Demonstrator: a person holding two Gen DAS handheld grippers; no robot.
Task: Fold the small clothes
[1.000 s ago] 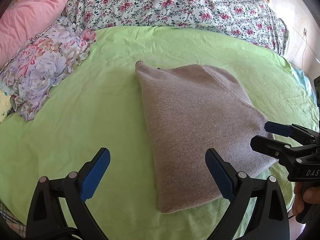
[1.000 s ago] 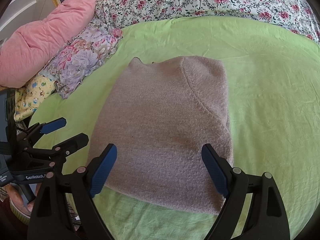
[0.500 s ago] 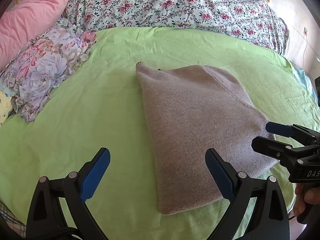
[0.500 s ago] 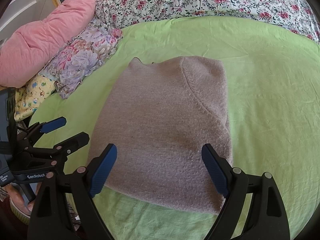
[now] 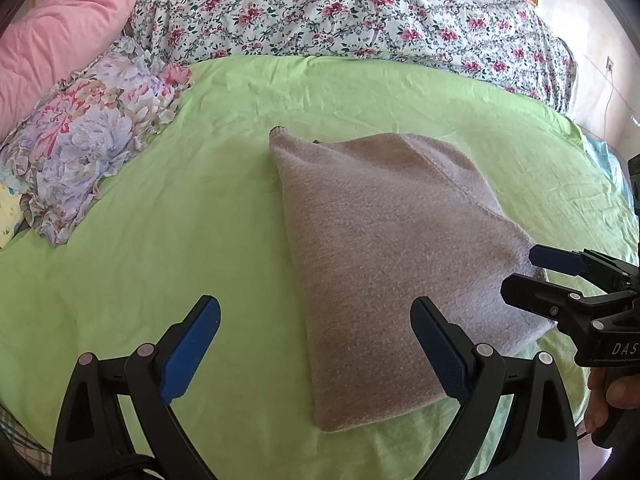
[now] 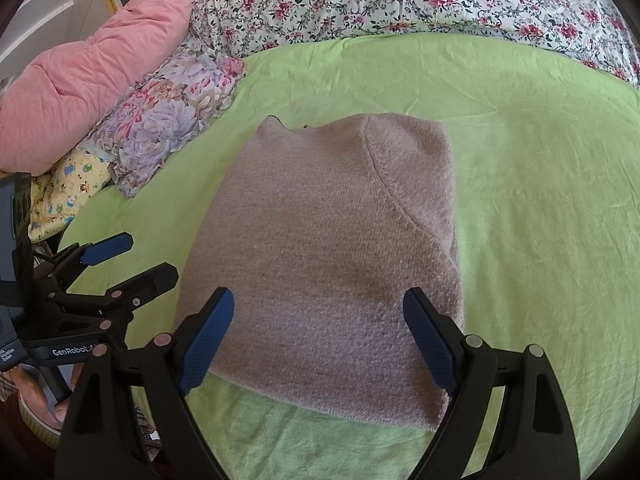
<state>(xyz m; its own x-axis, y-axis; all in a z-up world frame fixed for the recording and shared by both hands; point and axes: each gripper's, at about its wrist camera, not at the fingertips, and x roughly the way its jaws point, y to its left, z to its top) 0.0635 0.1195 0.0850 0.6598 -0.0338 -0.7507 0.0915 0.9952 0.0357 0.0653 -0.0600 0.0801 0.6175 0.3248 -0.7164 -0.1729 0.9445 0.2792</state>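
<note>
Just one folded sweater point(image 6: 328, 256), two grippers point(image 6: 316, 344) point(image 5: 316, 344).

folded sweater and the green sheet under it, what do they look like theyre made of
Folded sweater: looks like a soft knit, maybe wool or acrylic; greyish-mauve, matte and slightly fuzzy, with a fine stitch texture and a raised seam line. Green sheet: looks like thin woven cotton or a blend; smooth, matte lime green with fine sharp creases. Fibre content can't be confirmed by sight.
</note>
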